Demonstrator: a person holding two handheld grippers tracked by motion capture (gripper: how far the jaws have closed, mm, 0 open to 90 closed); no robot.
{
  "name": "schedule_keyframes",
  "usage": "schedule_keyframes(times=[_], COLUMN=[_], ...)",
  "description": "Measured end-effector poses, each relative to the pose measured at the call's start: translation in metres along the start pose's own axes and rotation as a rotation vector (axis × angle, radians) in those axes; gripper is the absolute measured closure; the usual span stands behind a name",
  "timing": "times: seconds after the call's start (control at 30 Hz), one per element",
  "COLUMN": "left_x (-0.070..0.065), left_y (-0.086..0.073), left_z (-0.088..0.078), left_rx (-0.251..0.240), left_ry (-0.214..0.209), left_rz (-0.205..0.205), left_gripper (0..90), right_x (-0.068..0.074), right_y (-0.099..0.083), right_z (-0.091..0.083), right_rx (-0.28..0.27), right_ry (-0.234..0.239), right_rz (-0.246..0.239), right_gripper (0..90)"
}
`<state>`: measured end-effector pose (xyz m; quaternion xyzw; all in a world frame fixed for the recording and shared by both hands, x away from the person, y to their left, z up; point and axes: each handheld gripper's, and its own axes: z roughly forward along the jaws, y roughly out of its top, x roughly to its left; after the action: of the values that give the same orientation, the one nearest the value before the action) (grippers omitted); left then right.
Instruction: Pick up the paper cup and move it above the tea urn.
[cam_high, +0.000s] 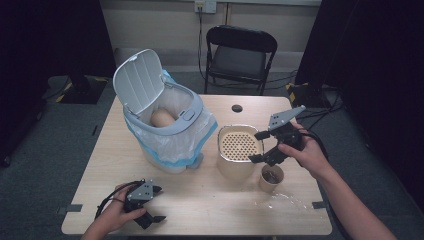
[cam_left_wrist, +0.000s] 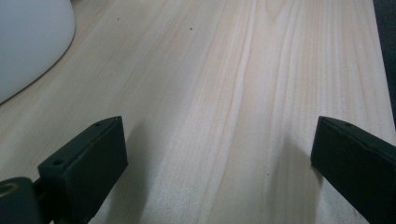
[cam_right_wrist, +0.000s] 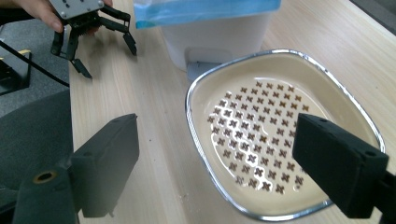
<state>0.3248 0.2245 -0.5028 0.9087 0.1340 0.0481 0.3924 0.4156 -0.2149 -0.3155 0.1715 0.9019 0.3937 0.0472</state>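
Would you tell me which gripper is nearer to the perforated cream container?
Right. The right gripper hovers open at the cream container's rim; the left gripper rests far off near the table's front edge.

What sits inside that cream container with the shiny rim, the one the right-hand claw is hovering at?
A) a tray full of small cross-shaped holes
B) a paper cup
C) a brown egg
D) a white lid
A: in the right gripper view the cream container holds a perforated tray of little cross-shaped cut-outs, nothing else.

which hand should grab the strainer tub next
Right. The right gripper hovers open at the strainer tub, rim between its jaws; the left gripper sits open at the near table edge.
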Motion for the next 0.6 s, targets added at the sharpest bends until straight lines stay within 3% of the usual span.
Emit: schedule_keyframes(times=[0.6], left_x=[0.0], left_y=[0.001], left_z=[0.0], left_rx=[0.008], left_ry=[-0.005], left_rz=[0.008], left_gripper=[1.6], right_x=[0.002], right_y=[-0.039], right_z=[-0.014], right_rx=[0.001], right_ry=[-0.022], right_rz=[0.043], right_gripper=[14.4])
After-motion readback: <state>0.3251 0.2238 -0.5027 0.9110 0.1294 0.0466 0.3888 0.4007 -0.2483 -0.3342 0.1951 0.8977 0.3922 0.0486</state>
